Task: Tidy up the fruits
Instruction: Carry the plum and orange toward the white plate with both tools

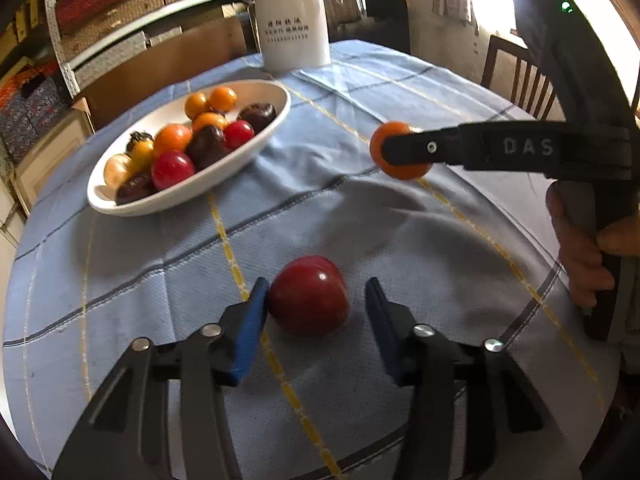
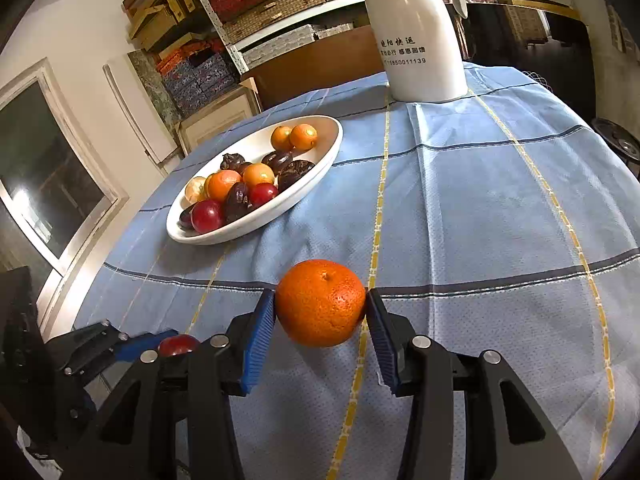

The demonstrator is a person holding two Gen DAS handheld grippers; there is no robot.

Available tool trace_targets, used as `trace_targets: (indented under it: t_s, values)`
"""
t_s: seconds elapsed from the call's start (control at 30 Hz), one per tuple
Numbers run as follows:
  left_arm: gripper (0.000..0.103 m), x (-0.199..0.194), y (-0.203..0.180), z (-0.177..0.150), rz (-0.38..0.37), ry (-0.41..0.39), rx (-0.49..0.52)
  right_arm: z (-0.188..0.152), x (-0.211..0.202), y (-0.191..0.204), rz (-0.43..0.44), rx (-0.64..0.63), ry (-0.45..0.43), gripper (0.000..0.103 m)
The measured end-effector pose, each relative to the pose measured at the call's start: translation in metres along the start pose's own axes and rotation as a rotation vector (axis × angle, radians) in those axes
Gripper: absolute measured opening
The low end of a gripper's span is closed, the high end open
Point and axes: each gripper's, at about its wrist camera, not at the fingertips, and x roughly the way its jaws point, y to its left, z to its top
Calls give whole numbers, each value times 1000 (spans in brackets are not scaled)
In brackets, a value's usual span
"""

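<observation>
Reaching low over the bench (image 1: 120, 264), your left claw (image 1: 316, 312) is standing spread around the red fruit (image 1: 308, 295). Its left pad is touching or nearly touching the fruit's side, while the right pad is standing clear of it. The fruit is resting on the blue checked cloth (image 1: 400, 232), close to the near edge.

Your right claw (image 2: 320, 312) is pinching the orange (image 2: 321, 303) between its blue pads, one on each side. In the left wrist view that orange (image 1: 400, 156) is showing above the cloth, farther out and to the right of the red fruit, with the claw finger crossing in front of it.

Beyond both, to the left, the white bowl (image 1: 256, 152) is sitting on the cloth. It is holding small oranges, red fruits and dark brown ones, crowded mostly toward its near end. From the right wrist the bowl (image 2: 320, 164) is lying ahead and to the left of the held orange, well apart from it.

Farthest back, a white jug (image 1: 292, 20) is standing upright near the far edge of the bench.
</observation>
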Motion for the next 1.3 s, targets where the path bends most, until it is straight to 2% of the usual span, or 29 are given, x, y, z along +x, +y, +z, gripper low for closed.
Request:
trace_targets:
  t_s: [0.1, 0.17, 0.33, 0.47, 0.67, 0.8, 0.9, 1.0, 1.3]
  values:
    - [39, 3, 8, -1, -30, 7, -40, 0, 0, -1, 2, 4, 0, 47]
    - [39, 3, 13, -2, -54, 3, -69, 0, 0, -1, 3, 5, 0, 47]
    - [39, -1, 18, -2, -59, -15, -96, 0, -1, -1, 3, 6, 0, 47]
    - [39, -7, 23, 2, -12, -36, -94, -1, -1, -2, 4, 14, -2, 47]
    - [39, -18, 51, 16, 21, -80, -147, -1, -1, -2, 4, 16, 0, 47]
    - [39, -17, 70, 18, -9, -124, -215, -2, 2, -3, 5, 23, 11, 47]
    - [39, -7, 73, 9, -27, -90, -237, -2, 4, -5, 8, 33, 22, 47]
    - [39, -10, 75, 8, -29, -110, -248, -2, 5, -5, 8, 34, 23, 47]
    - [39, -16, 75, 5, 45, -137, -242, -2, 2, -2, 19, 19, -5, 47]
